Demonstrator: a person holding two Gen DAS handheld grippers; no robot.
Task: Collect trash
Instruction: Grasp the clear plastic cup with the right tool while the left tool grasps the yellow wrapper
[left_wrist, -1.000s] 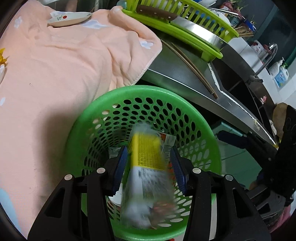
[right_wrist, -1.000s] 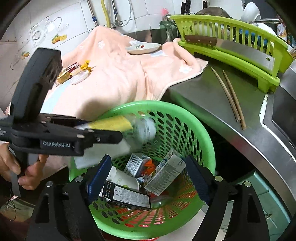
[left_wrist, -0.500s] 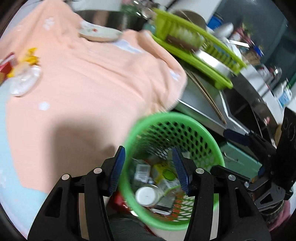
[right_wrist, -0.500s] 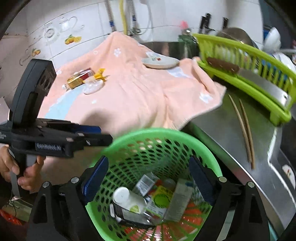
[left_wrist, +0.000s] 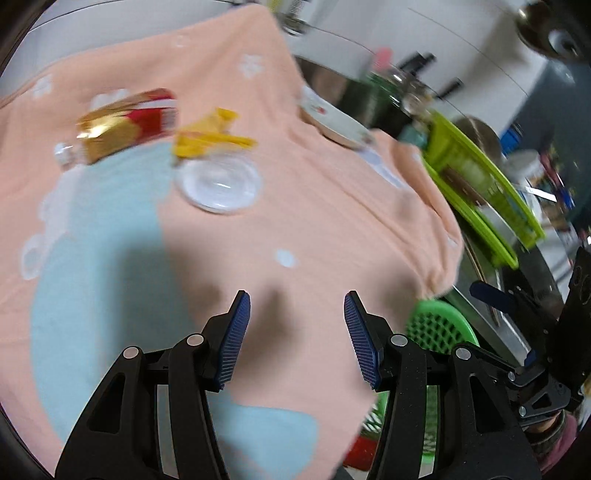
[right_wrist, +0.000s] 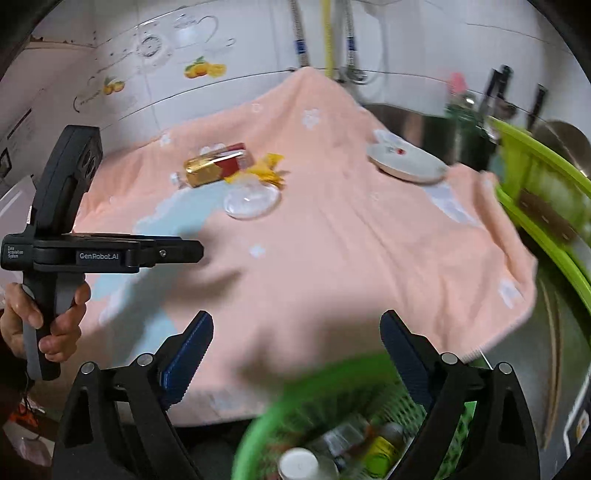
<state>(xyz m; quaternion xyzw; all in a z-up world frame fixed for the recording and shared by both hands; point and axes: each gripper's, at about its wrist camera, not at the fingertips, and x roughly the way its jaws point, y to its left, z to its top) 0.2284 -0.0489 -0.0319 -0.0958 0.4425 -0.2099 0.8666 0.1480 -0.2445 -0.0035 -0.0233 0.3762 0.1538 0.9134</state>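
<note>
A gold and red wrapped bottle (left_wrist: 122, 125), a yellow wrapper (left_wrist: 207, 138) and a clear plastic lid (left_wrist: 219, 182) lie on the pink towel (left_wrist: 332, 229); they also show in the right wrist view: bottle (right_wrist: 216, 168), wrapper (right_wrist: 267, 170), lid (right_wrist: 251, 199). My left gripper (left_wrist: 295, 321) is open and empty above the towel, well short of them. My right gripper (right_wrist: 295, 339) is open and empty above the green trash basket (right_wrist: 332, 417), which holds several boxes and bottles. The left gripper (right_wrist: 184, 253) shows from the side in the right wrist view.
A white dish (right_wrist: 406, 166) sits at the towel's far right. A lime green dish rack (right_wrist: 546, 206) stands on the steel counter (right_wrist: 554, 332) at right. The basket's rim (left_wrist: 439, 325) shows low right in the left wrist view. Tiled wall behind.
The left gripper dropped the yellow carton into the basket, then swung up and left over the towel. The right gripper tilted up, so the basket slid toward the bottom of its view.
</note>
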